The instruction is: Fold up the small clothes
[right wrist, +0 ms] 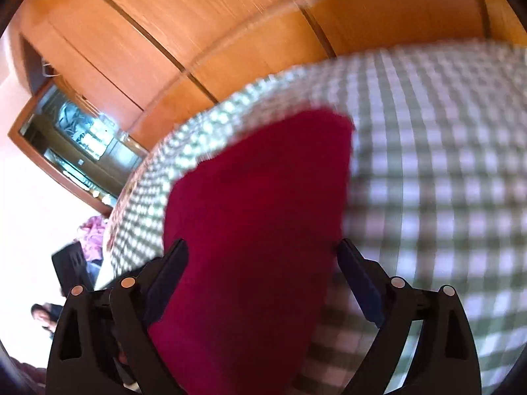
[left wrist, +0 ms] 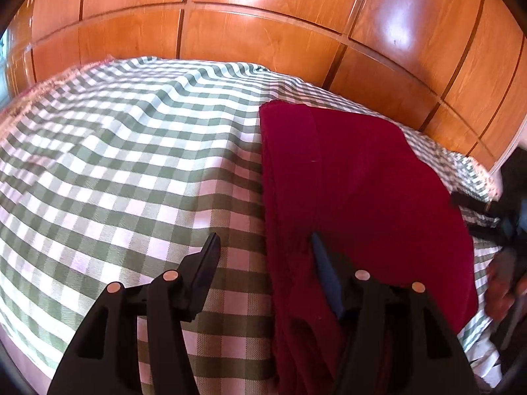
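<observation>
A dark red garment point(left wrist: 362, 191) lies folded on the green-and-white checked cloth point(left wrist: 131, 164), at the right of the left wrist view. My left gripper point(left wrist: 263, 247) is open over the garment's left edge; one finger is above the checked cloth, the other above the red fabric. In the right wrist view the image is blurred by motion. The red garment point(right wrist: 257, 214) fills the space between the open fingers of my right gripper point(right wrist: 260, 253). The right gripper also shows as a dark blur at the right edge of the left wrist view point(left wrist: 504, 230).
Orange wooden wardrobe panels point(left wrist: 263, 33) stand behind the cloth-covered surface. In the right wrist view a glass-fronted cabinet point(right wrist: 75, 144) and pink fabric point(right wrist: 92, 233) sit off the left edge of the checked cloth point(right wrist: 444, 164).
</observation>
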A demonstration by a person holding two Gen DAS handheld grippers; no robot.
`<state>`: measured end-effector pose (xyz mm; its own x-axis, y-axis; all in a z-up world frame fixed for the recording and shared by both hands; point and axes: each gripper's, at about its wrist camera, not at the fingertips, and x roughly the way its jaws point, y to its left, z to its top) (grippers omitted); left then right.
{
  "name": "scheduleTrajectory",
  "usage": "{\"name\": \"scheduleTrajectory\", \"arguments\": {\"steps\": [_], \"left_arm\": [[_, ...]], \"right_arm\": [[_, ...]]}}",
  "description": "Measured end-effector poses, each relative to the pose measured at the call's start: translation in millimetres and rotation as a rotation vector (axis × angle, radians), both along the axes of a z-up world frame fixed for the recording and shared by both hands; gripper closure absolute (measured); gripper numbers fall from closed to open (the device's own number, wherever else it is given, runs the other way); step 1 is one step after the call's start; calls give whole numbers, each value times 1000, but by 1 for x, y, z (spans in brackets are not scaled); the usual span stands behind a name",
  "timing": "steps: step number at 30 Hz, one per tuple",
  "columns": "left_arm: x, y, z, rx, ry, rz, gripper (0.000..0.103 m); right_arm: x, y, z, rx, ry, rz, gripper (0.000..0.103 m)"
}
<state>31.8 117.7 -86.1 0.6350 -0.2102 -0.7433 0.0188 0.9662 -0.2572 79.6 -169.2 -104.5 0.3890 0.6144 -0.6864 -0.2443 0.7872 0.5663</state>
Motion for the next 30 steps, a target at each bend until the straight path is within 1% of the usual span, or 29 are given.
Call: {"name": "scheduleTrajectory", "arguments": {"steps": [2,3,4,6,7,8,9,10,11,13,17,18,19,20,21,23,25,27,30], "left_arm": [[1,3,-2,-23,0,-6,45],[1,4,-3,-34,0,-9,45],[1,4,-4,-46,0,-11,46],[2,7,-6,-76,4,-14,48],[4,10,-8,-124,11,-22,55],[4,14,-9,-165,16,-26,65],[4,15,-10,-212,20,-34,70],[3,16,-10,-249,21,-44,78],[2,14,-8,-253,16,-46,80],[0,6,-3,-230,6,-59,82],[7,-14,9,-265,1,-117,85],[10,-24,14,-265,-6,-140,86],[14,-36,19,-259,-16,-169,95],[21,-54,28,-259,-30,-223,103],[26,-69,35,-254,-40,-255,103],[42,-111,51,-235,-66,-338,103],[62,-161,65,-203,-83,-416,103],[77,-203,74,-182,-92,-476,103],[95,-273,83,-125,-102,-563,103]], "right_arm": [[-3,1,-19,84,57,40,15],[-4,5,-25,110,59,50,15],[-5,10,-27,119,40,56,15],[-1,17,-29,130,40,68,18],[2,20,-30,127,43,75,23],[5,24,-31,113,46,79,31],[5,26,-29,103,44,87,36],[3,27,-27,96,42,93,45],[1,27,-21,83,30,92,51],[-8,33,-6,51,-20,96,57],[-28,33,33,3,-145,94,59],[-33,28,42,-4,-170,86,59],[-36,22,50,-10,-191,75,59],[-39,10,60,-21,-217,56,60],[-42,1,67,-29,-234,41,60],[-46,-25,79,-46,-260,3,60],[-50,-58,88,-68,-282,-52,60],[-50,-84,92,-92,-290,-110,60],[-45,-139,89,-122,-290,-233,60]]}}
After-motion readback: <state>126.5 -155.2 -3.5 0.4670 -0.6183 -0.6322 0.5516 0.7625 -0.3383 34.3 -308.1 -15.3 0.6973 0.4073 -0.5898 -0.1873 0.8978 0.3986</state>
